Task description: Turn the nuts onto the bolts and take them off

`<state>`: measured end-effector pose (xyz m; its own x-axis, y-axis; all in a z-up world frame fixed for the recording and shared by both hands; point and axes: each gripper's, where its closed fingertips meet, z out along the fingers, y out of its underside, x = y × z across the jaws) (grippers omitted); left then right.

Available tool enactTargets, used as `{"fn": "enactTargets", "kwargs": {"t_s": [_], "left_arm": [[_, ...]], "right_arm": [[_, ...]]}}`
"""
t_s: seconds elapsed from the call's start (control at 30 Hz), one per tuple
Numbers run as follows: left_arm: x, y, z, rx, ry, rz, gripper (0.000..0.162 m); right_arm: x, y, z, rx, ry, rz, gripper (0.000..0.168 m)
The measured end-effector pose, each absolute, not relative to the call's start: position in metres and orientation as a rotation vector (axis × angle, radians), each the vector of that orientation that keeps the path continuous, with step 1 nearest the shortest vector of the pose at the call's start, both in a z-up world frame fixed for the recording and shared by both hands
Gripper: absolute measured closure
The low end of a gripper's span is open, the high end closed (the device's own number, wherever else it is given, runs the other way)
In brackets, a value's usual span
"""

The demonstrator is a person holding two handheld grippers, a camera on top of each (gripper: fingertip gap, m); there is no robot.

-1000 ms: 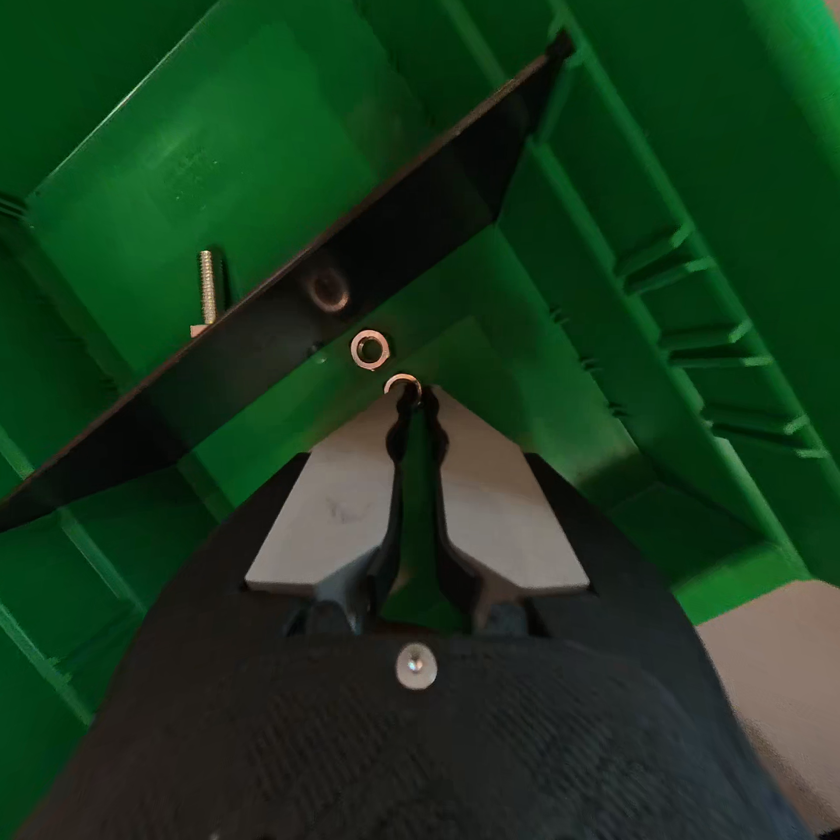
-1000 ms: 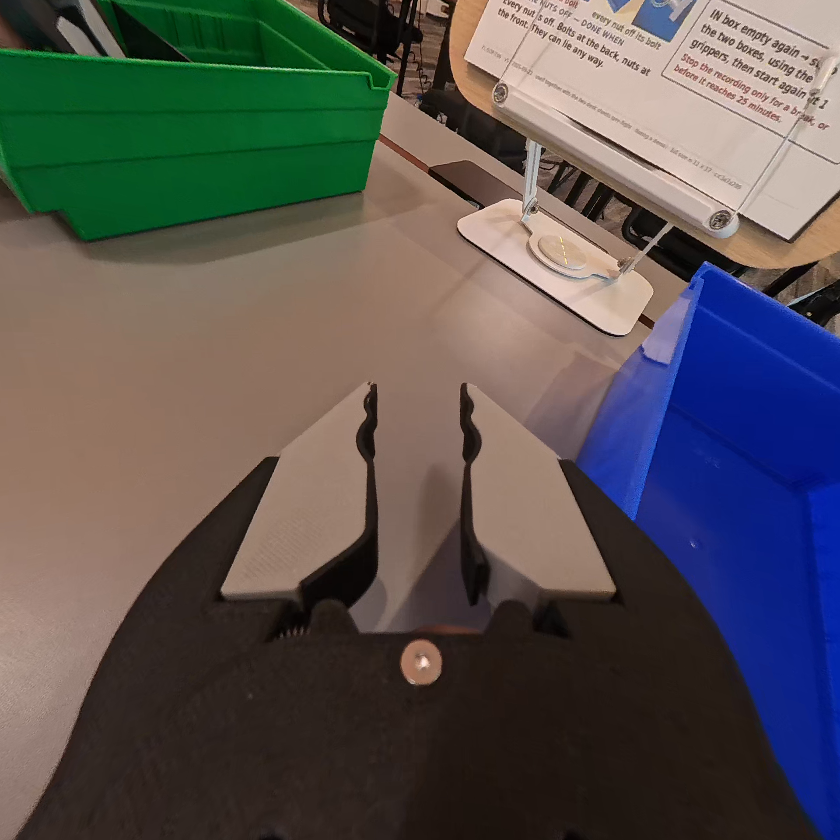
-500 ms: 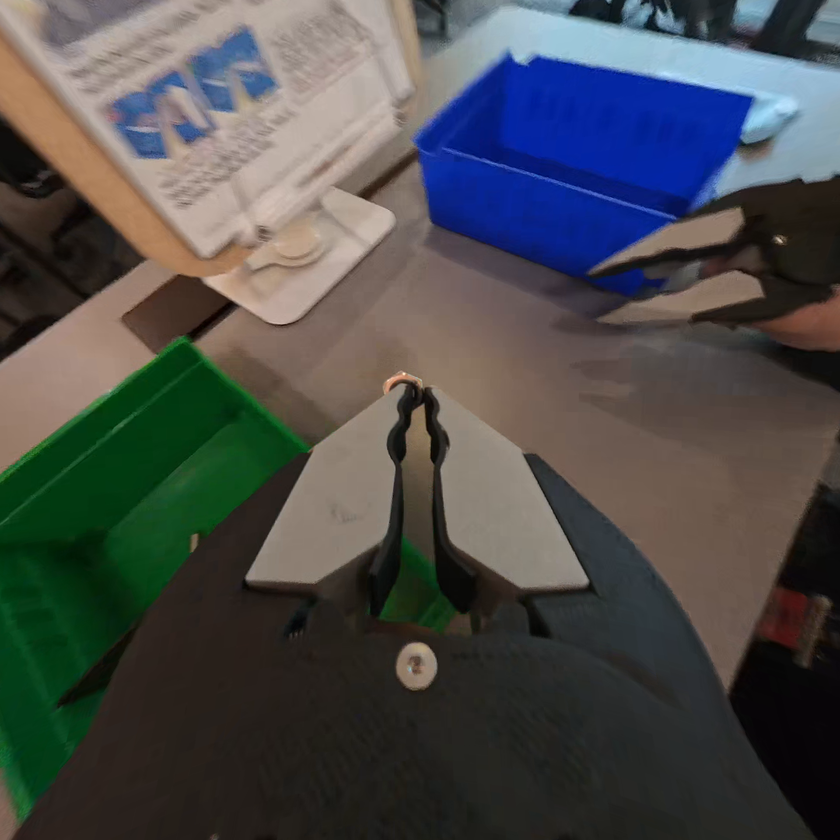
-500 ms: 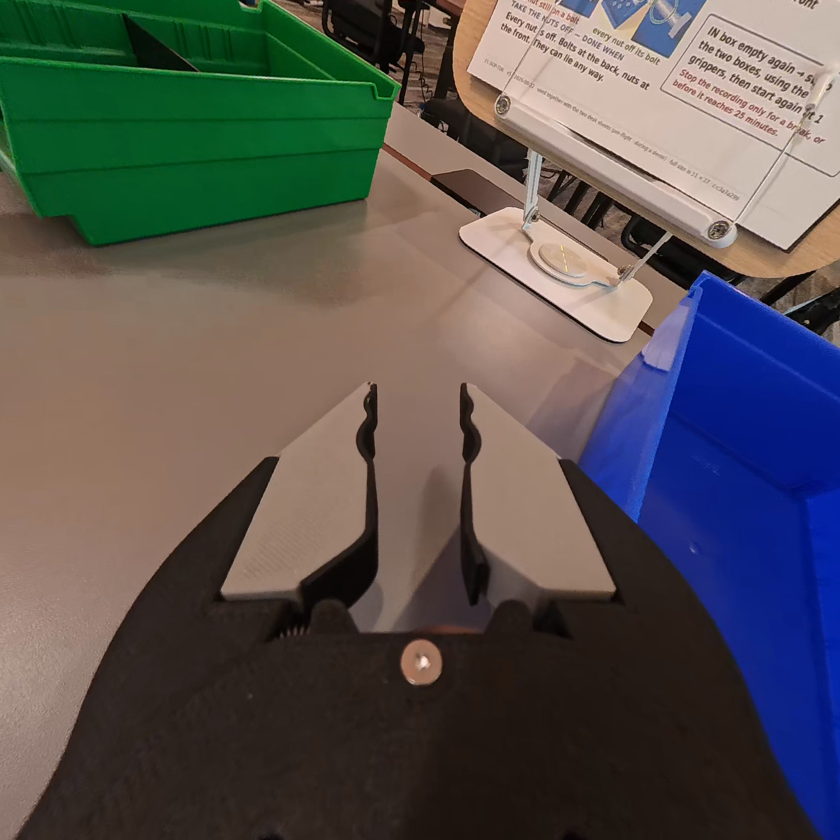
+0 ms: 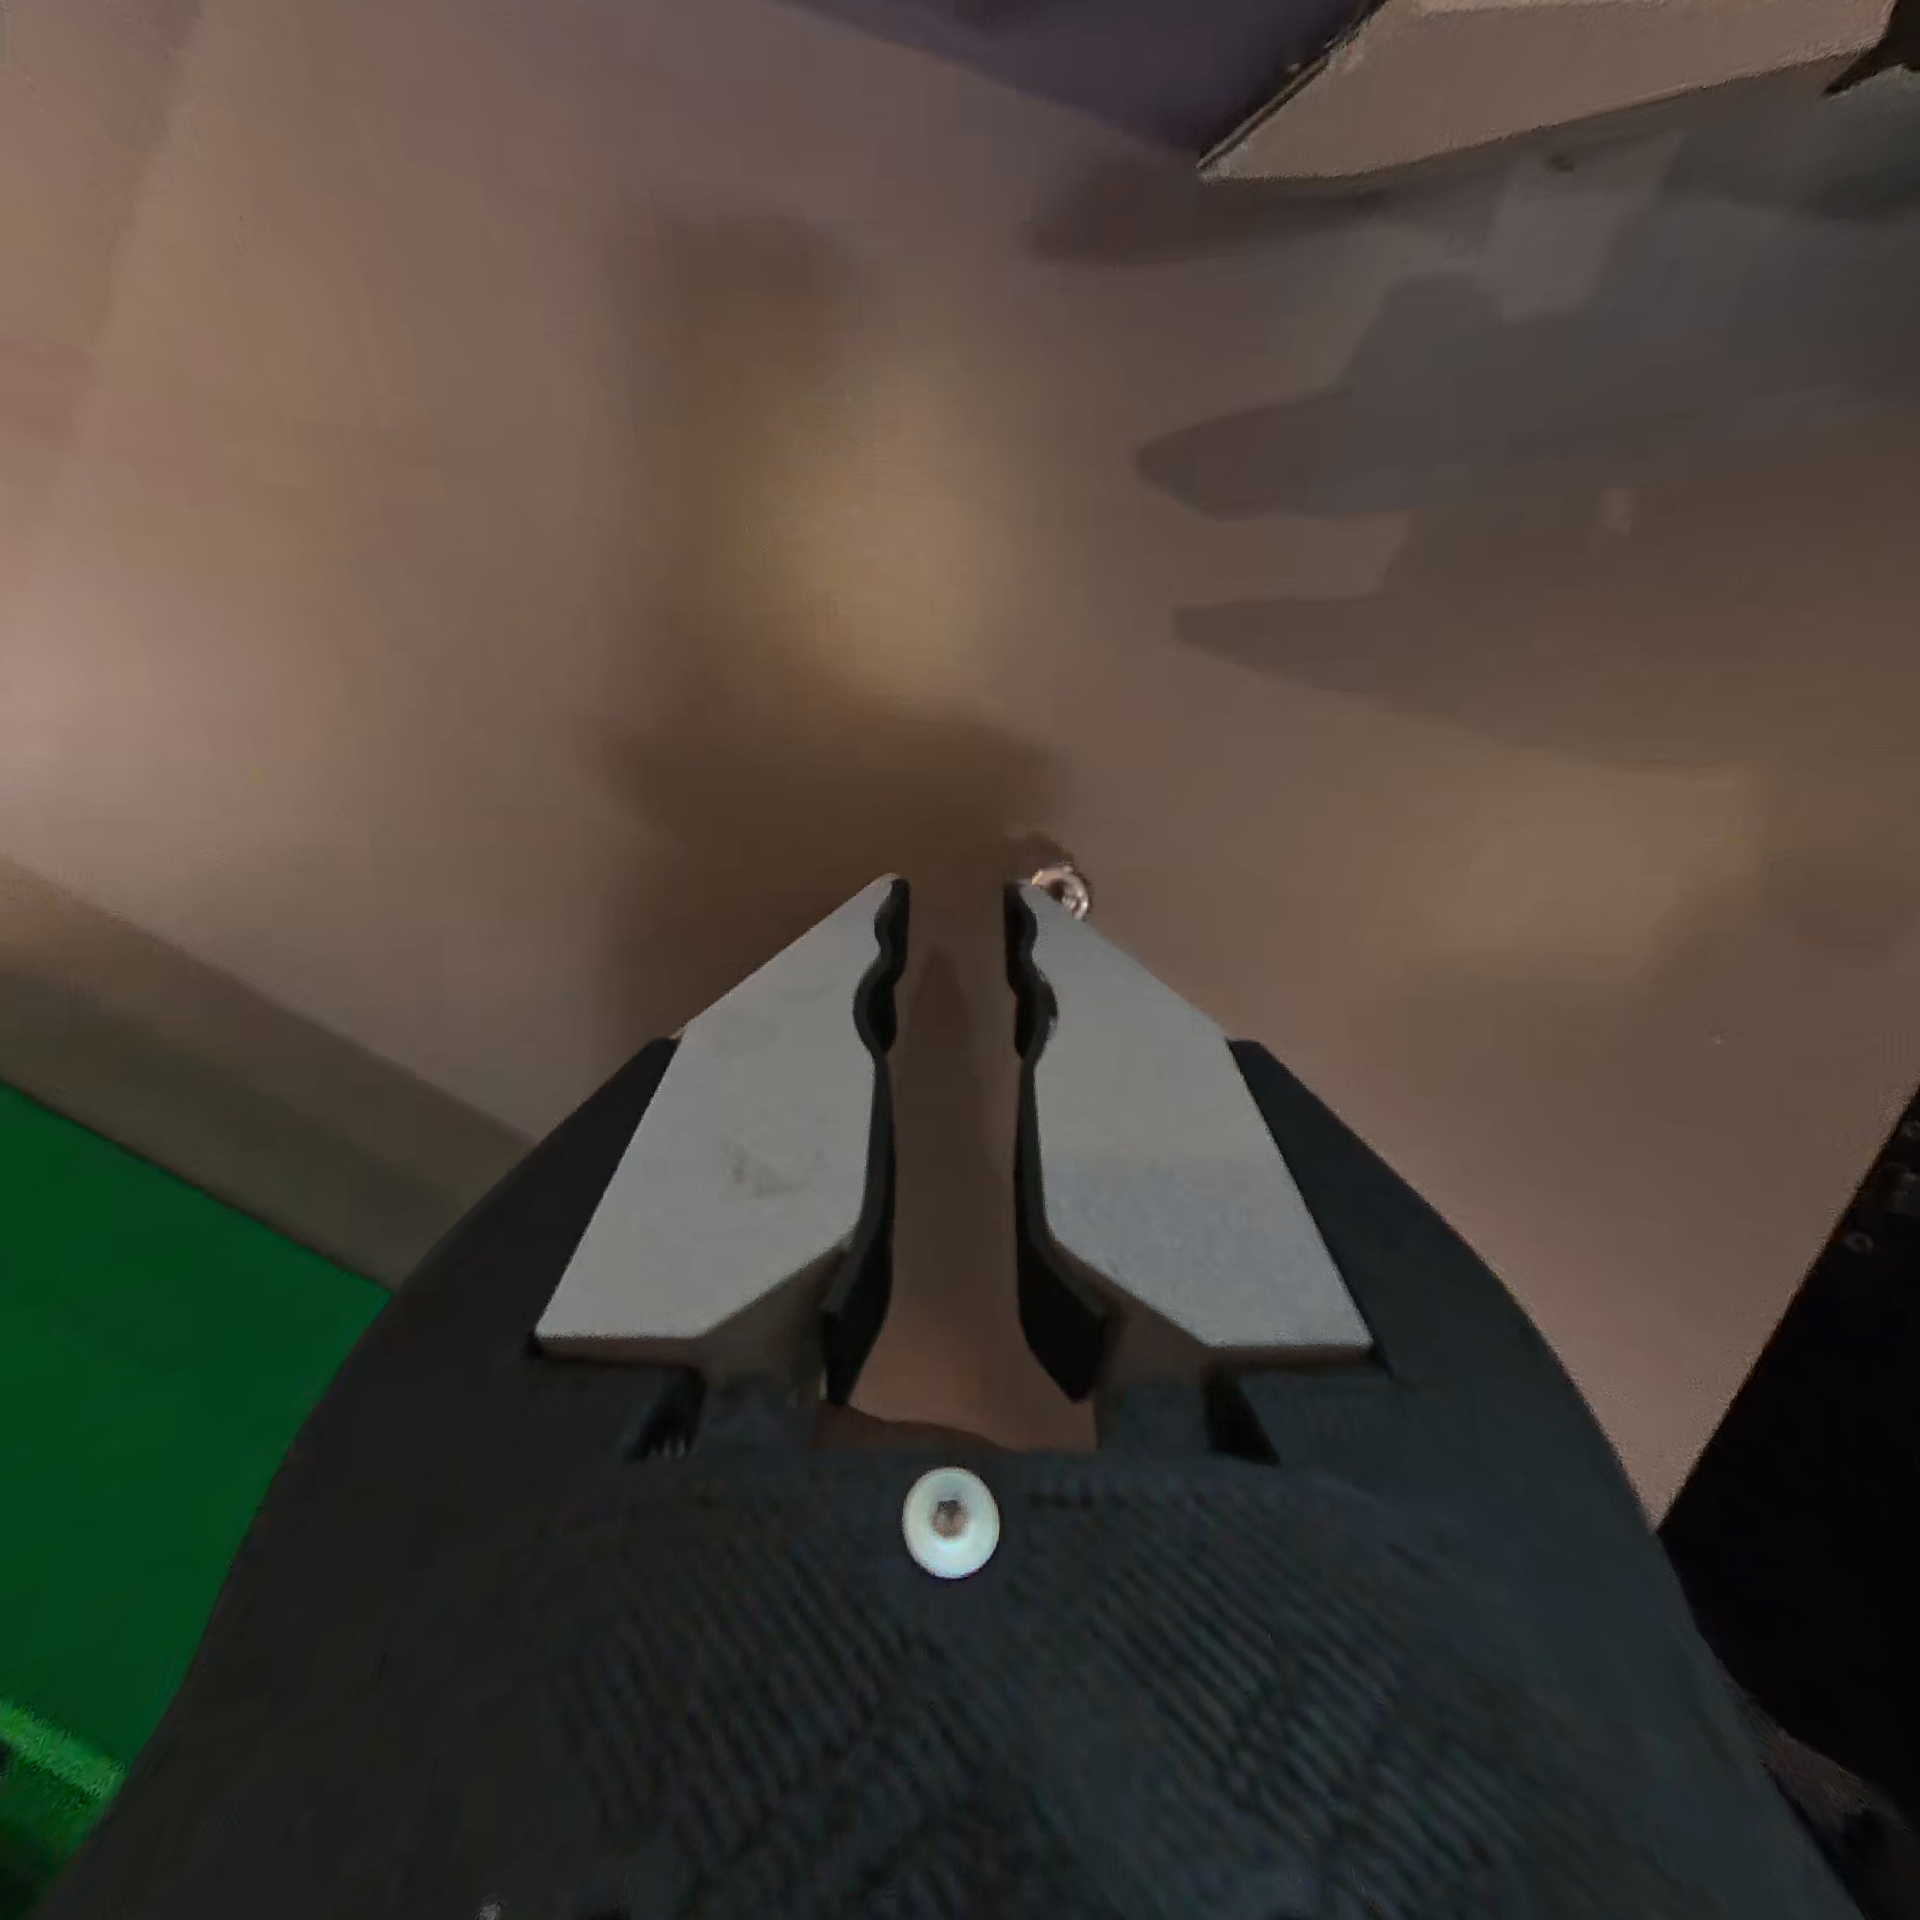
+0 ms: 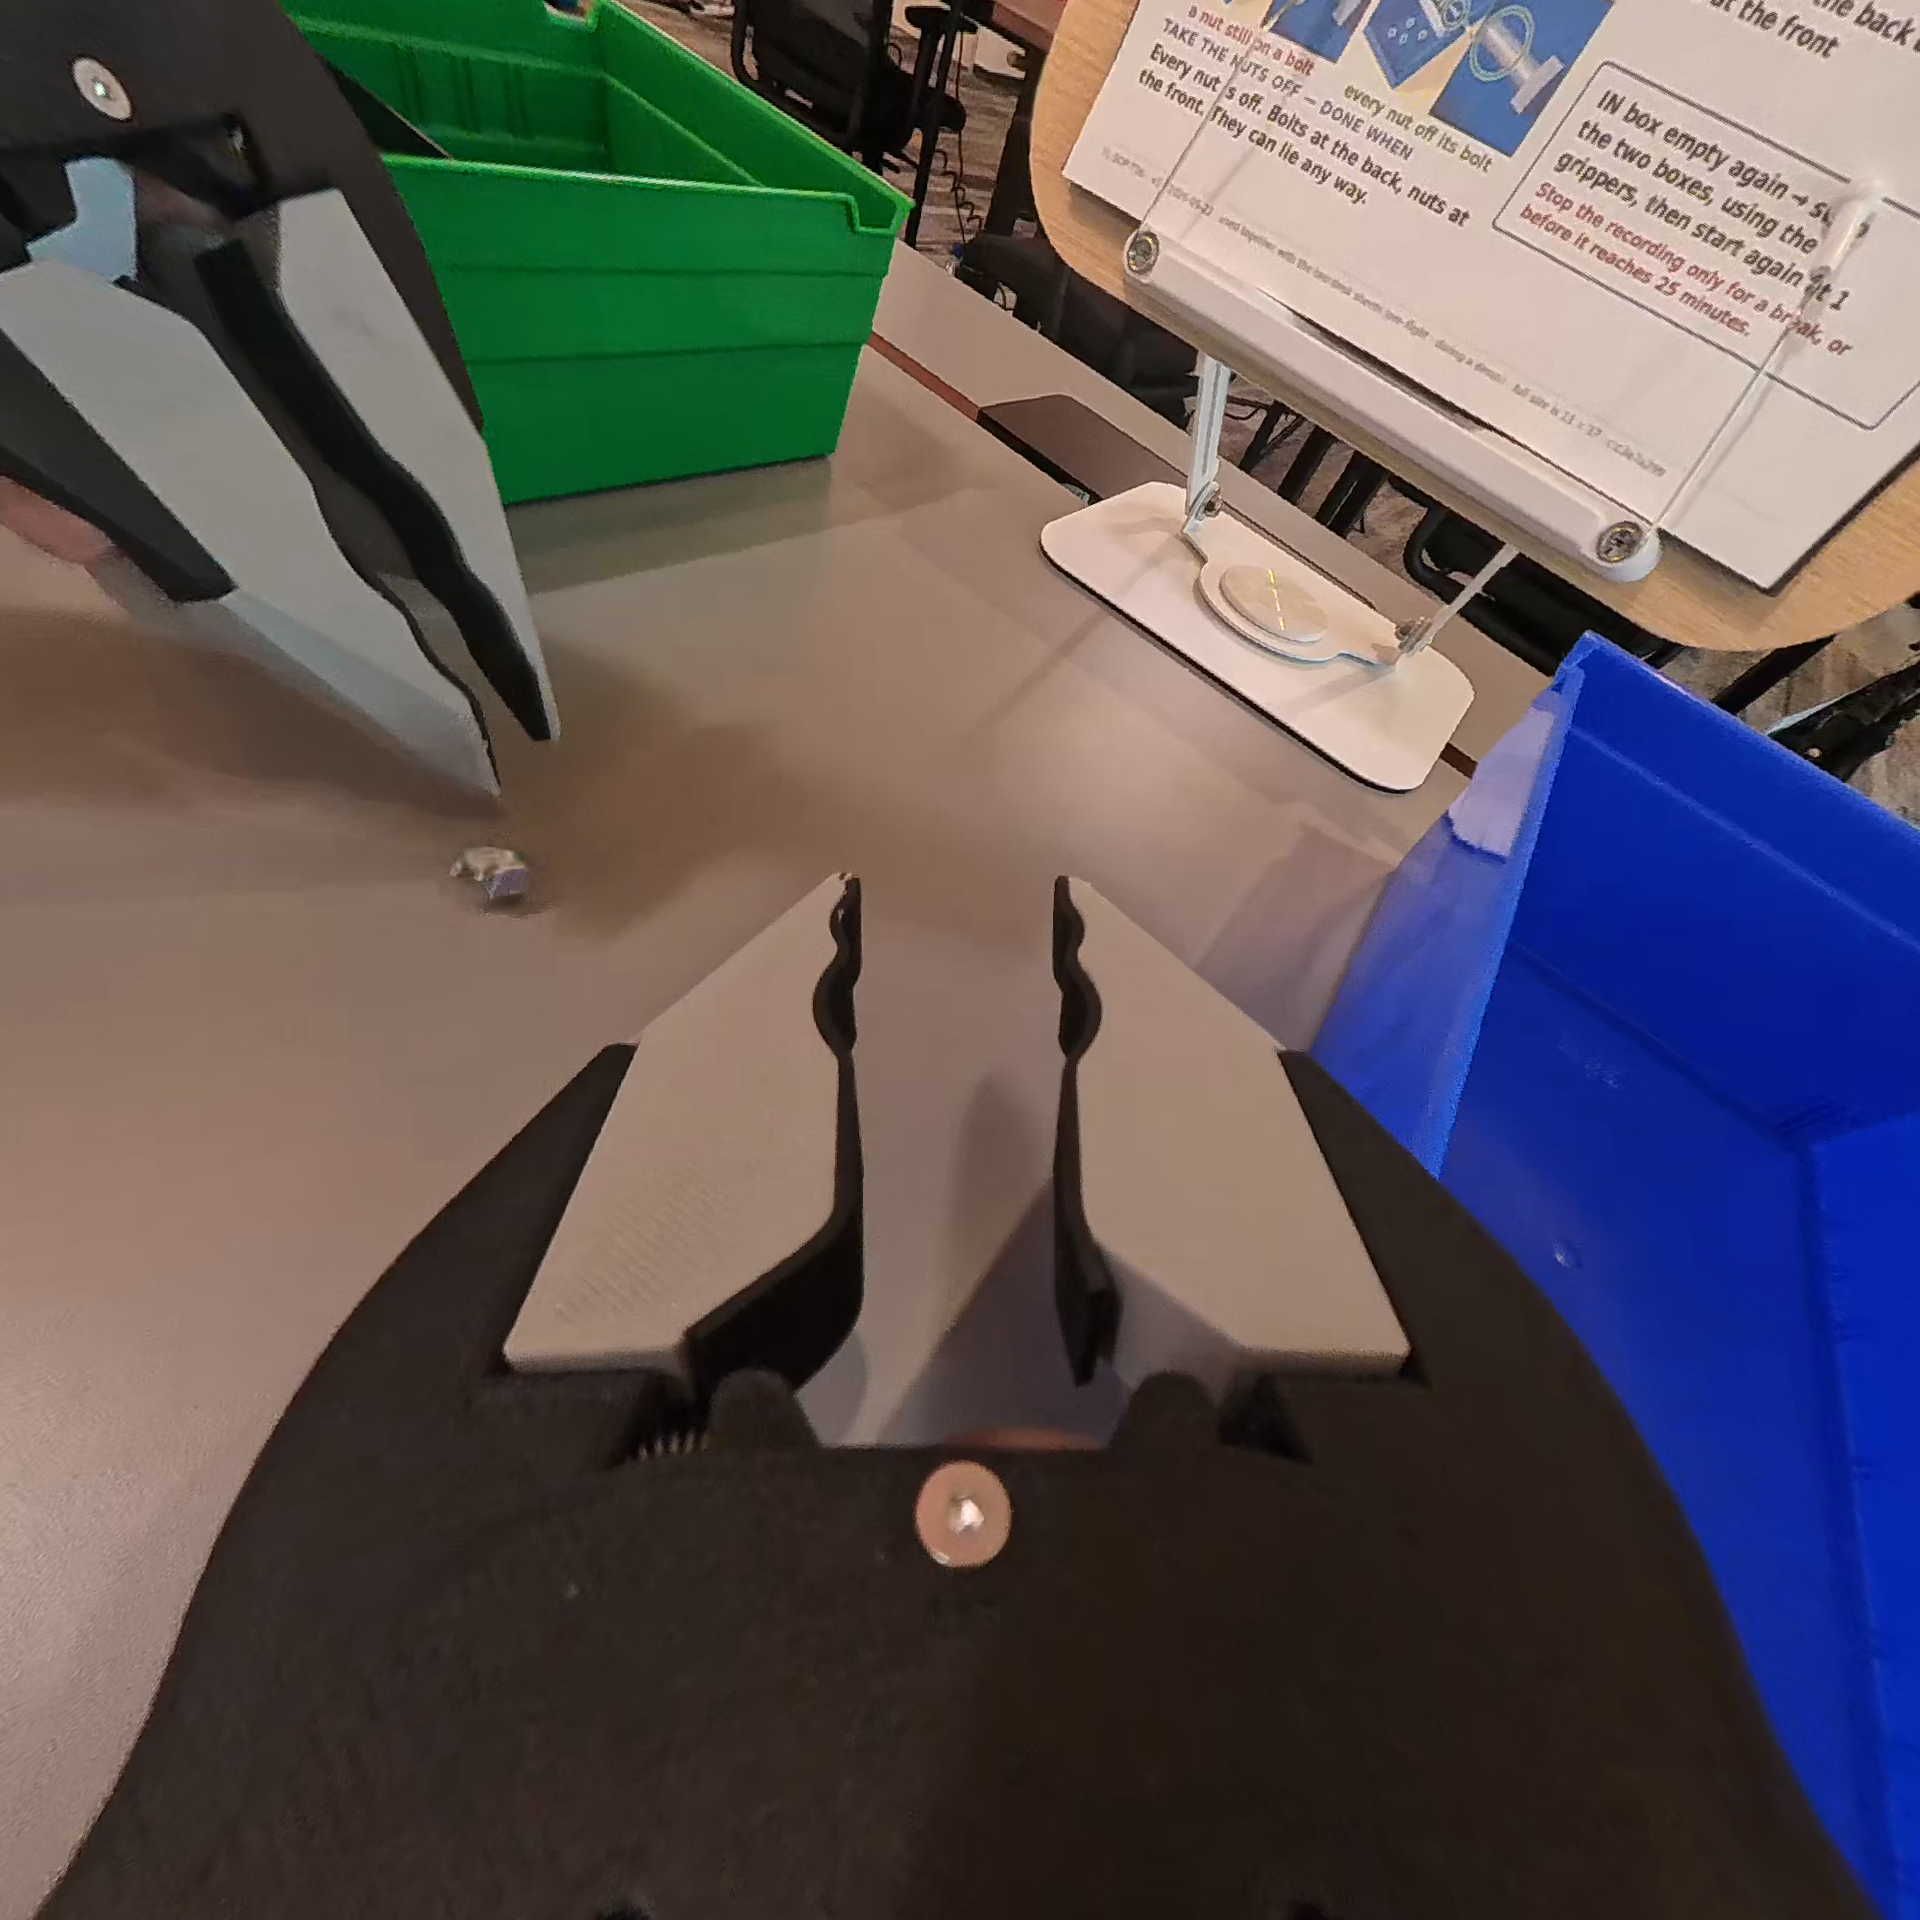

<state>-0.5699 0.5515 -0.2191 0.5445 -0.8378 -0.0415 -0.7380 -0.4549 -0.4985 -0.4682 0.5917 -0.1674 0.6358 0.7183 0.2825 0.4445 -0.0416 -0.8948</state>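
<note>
A small silver nut [image 5: 1062, 891] lies on the grey table [image 5: 520, 520], just past the right fingertip of my left gripper [image 5: 954, 888]. The left gripper points down at the table, open and empty. In the right wrist view the nut [image 6: 494, 871] lies just below the left gripper's tips [image 6: 516, 756], apart from them. My right gripper [image 6: 954, 883] is open and empty, low over the table, to the right of the nut. One of its fingers [image 5: 1538, 94] shows at the top right of the left wrist view. No bolt is in view.
A green bin [image 6: 644, 270] with a black divider stands at the back left; its corner [image 5: 156, 1299] shows in the left wrist view. A blue bin [image 6: 1662, 1039] stands close on the right. A white stand [image 6: 1247, 623] holding an instruction sheet is behind. Across from one pair of fingers to the other is roughly 12 centimetres.
My left gripper lifted the nut out of the green bin, carried it over the table, lowered and opened. The nut now lies on the table. The right gripper has hardly moved.
</note>
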Motion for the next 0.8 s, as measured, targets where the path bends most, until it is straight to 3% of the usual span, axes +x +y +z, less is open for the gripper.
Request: {"fn": "enactTargets", "kwargs": {"t_s": [0.4,0.6,0.8], "left_arm": [[-0.644,0.522,-0.154,-2.119,1.096,-0.107,0.135],[-0.708,0.503,-0.165,-2.197,1.072,-0.146,0.131],[-0.741,0.509,-0.213,-2.297,1.138,-0.068,0.130]], "right_arm": [[-0.468,0.591,-0.167,-1.677,-0.955,0.308,0.134],[-0.471,0.590,-0.168,-1.677,-0.961,0.309,0.134],[-0.469,0.591,-0.170,-1.684,-0.957,0.302,0.134]]}}
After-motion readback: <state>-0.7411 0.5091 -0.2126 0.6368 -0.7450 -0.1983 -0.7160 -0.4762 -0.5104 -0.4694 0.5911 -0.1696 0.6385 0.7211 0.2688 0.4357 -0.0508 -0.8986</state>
